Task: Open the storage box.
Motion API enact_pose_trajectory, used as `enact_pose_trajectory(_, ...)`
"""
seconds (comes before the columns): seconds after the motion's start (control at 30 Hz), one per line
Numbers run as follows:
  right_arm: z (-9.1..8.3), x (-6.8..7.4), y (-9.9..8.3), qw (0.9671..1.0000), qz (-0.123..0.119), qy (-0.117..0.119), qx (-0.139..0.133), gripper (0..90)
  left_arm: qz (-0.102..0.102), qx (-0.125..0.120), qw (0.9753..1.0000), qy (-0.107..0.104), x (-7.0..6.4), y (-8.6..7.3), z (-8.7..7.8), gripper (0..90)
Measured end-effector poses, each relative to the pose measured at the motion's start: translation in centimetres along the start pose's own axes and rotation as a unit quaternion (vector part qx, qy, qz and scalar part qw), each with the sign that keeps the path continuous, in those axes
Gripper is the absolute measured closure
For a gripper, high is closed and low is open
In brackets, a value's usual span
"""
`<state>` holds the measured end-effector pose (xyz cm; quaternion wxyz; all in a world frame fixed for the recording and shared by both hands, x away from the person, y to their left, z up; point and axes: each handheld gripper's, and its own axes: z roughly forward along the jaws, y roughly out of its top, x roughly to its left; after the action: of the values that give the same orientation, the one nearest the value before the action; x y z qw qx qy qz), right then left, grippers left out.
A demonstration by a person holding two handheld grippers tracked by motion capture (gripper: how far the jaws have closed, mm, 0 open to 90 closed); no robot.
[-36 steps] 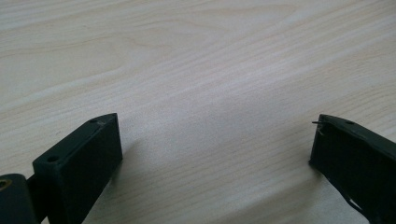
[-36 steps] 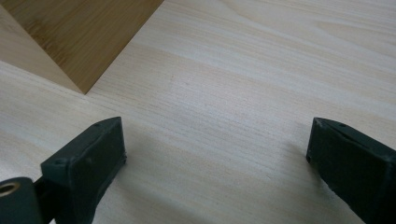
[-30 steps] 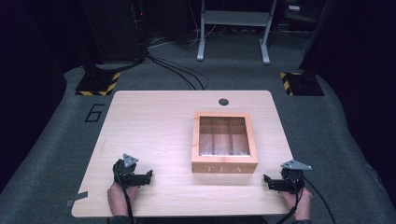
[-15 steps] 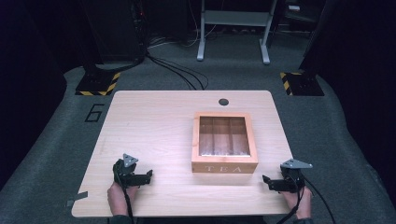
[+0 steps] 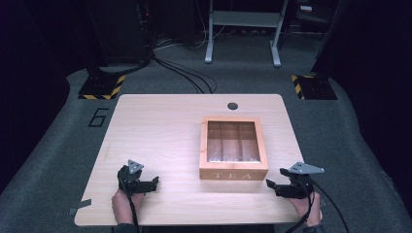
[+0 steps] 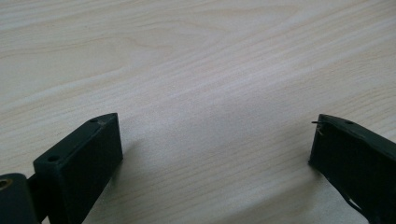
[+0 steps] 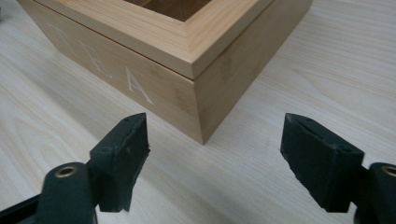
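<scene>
A wooden tea box [image 5: 233,148] with a clear window lid, shut, and "TEA" lettered on its front sits right of the table's middle. Its near right corner [image 7: 196,93] rises just beyond my right gripper [image 7: 215,140], whose jaws stand wide apart with nothing between them. That right gripper [image 5: 271,185] rests low at the table's front right, a short way from the box. My left gripper [image 5: 154,182] sits at the front left, pointing toward the box, open over bare wood [image 6: 215,135].
The light wooden table [image 5: 160,126] has a dark round hole [image 5: 232,105] near its far edge. Cables [image 5: 184,77], a metal stand [image 5: 243,29] and black-and-yellow striped bases [image 5: 99,87] lie on the grey floor beyond. A cable [image 5: 330,204] trails from the right gripper.
</scene>
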<state>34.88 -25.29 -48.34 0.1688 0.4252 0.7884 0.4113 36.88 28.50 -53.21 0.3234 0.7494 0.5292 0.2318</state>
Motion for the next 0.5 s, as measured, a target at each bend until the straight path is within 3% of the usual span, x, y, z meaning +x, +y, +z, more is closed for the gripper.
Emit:
enact_pose_trajectory(0.07, 0.17, 0.24, 0.29, 1.0, -0.003, 0.009, 0.0, 35.3, 0.0, 0.0, 1.0, 0.0, 0.0, 0.0, 0.0, 2.1)
enact_pose_trajectory(0.1, 0.17, 0.24, 0.29, 1.0, -0.003, 0.009, 0.0, 35.3, 0.0, 0.0, 1.0, 0.0, 0.0, 0.0, 0.0, 2.1)
enact_pose_trajectory(0.2, 0.39, 0.44, 0.62, 0.9999, -0.006, 0.013, -0.009, 51.2, 0.0, 0.0, 1.0, 0.0, 0.0, 0.0, 0.0, 2.1)
enact_pose_trajectory(0.3, 0.49, 0.47, 0.72, 0.9998, -0.008, 0.015, -0.008, 56.8, 0.0, 0.0, 1.0, 0.0, 0.0, 0.0, 0.0, 2.1)
enact_pose_trajectory(0.4, 0.51, 0.56, 0.78, 0.9997, -0.009, 0.017, -0.018, 67.7, 0.0, 0.0, 1.0, 0.0, 0.0, 0.0, 0.0, 2.1)
enact_pose_trajectory(0.5, 0.5, 0.56, 0.79, 0.9995, -0.013, 0.02, -0.02, 71.3, 0.0, 0.0, 1.0, 0.0, 0.0, 0.0, 0.0, 2.1)
